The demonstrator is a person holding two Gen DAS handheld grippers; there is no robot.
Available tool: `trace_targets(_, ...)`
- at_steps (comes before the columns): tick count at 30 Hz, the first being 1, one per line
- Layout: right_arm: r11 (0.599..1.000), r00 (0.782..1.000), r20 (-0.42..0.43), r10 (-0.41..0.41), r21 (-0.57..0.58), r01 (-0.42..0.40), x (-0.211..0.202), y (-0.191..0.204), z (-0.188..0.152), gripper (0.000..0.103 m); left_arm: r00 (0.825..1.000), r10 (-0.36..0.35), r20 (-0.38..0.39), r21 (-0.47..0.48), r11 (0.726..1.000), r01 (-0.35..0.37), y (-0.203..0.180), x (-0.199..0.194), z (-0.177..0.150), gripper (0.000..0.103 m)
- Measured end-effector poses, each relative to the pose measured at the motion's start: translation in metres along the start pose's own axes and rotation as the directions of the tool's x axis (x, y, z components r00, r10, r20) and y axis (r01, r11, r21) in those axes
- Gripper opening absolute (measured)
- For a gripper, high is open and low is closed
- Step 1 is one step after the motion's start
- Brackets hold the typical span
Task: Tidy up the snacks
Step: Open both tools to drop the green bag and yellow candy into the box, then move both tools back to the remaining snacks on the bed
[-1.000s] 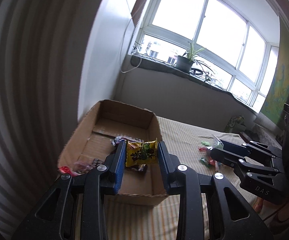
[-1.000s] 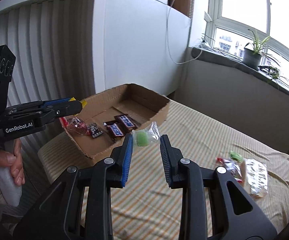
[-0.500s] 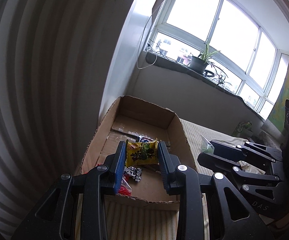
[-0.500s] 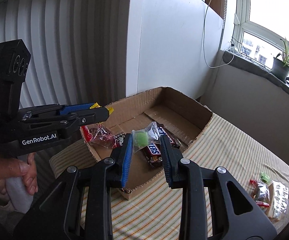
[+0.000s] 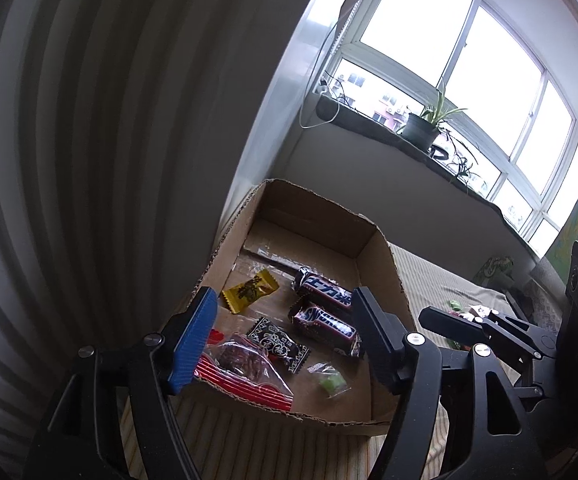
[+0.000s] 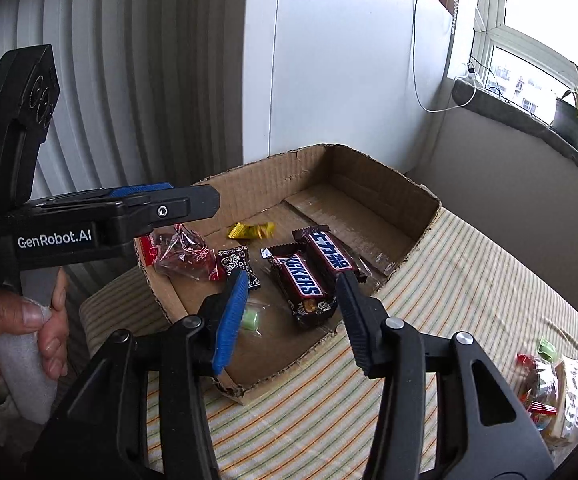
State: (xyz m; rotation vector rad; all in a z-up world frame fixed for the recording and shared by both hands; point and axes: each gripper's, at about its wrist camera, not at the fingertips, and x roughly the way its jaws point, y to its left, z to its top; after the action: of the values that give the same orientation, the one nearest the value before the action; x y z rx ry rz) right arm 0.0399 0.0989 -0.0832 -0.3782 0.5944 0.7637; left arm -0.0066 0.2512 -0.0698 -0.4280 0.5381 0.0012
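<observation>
Both snacks are down now: half a second ago the left tongs [image 5: 283, 336] pinched the yellow candy [image 5: 250, 289] and the right tongs [image 6: 293, 312] the green candy [image 6: 250, 319]; now both pairs gape wide, holding nothing. Yellow lies in the box [image 5: 309, 208] toward the left wall, about halfway back; green sits close to the front wall, right of the red bag [image 5: 241, 370]. Between them lie the black candy [image 5: 279, 338] and two Snickers bars [image 5: 323, 322], side by side against the right wall. Back of the box floor is bare cardboard, plenty of room there. Front rim is ragged and low; the left tongs hang just over it, the right tongs over the front-right corner. Left wall of the box runs tight along the ribbed panel [image 5: 69, 140]. Outside the box, to its right, striped surface [image 6: 469, 280] lies open up to a pile of snacks [image 6: 549, 384], cut off by the lens edge. Green candy is half hidden behind a blue pad in the right view.
</observation>
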Motion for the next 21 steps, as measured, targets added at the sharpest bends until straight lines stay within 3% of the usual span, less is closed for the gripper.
trace_targets(1,1.0,1.0,0.003,-0.002,-0.001,0.002,-0.001,0.0,-0.001,0.049,1.0,0.002,0.002,-0.002,1.0,-0.002,0.001,-0.003,0.0,0.069)
trace_targets(5,1.0,0.999,0.046,-0.016,0.006,0.015,-0.012,0.004,-0.001,0.073,1.0,0.003,0.015,-0.014,1.0,-0.003,0.004,-0.013,0.002,0.069)
trace_targets(11,0.998,0.995,0.099,-0.034,0.053,0.029,-0.029,0.002,0.001,0.084,1.0,0.012,0.029,-0.007,1.0,-0.012,-0.002,-0.025,0.006,0.069)
trace_targets(21,0.991,0.99,0.123,-0.065,0.121,0.05,-0.052,-0.02,-0.013,0.086,1.0,0.004,0.018,0.084,0.996,-0.006,-0.047,-0.022,0.014,0.069)
